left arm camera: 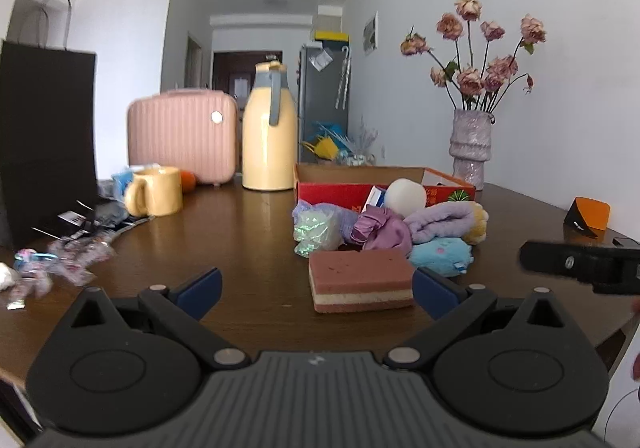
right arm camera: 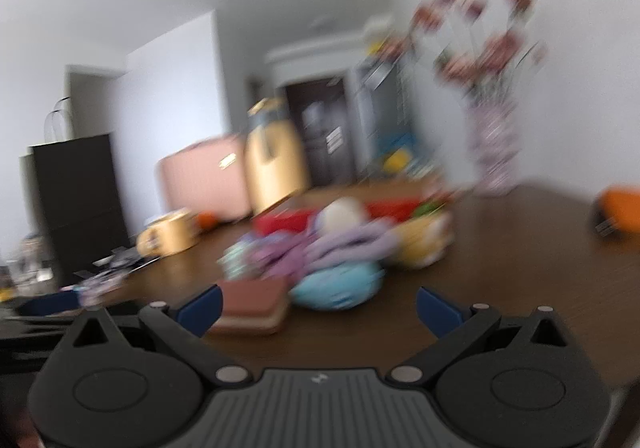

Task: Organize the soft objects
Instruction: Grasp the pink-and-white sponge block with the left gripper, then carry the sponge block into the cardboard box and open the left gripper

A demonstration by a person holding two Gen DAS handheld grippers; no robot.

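A pile of soft things lies on the brown table (left arm camera: 248,240): a pink-and-cream sponge (left arm camera: 361,280), a blue plush (left arm camera: 440,255), a purple scrunchie (left arm camera: 380,232), a lilac towel (left arm camera: 444,222), a yellow plush (left arm camera: 476,226), an iridescent pouch (left arm camera: 314,232) and a white ball (left arm camera: 407,197). Behind them stands a red cardboard box (left arm camera: 340,195). My left gripper (left arm camera: 318,294) is open, the sponge just ahead between its fingers, untouched. My right gripper (right arm camera: 318,306) is open too, in a blurred view, with the sponge (right arm camera: 252,306) by its left finger and the blue plush (right arm camera: 340,286) ahead.
A yellow mug (left arm camera: 158,192), a yellow jug (left arm camera: 270,128), a pink case (left arm camera: 182,136) and a black paper bag (left arm camera: 44,144) stand at the back left. Wrappers (left arm camera: 68,260) litter the left edge. A vase of dried roses (left arm camera: 472,148) is at the back right, near an orange-black item (left arm camera: 588,218).
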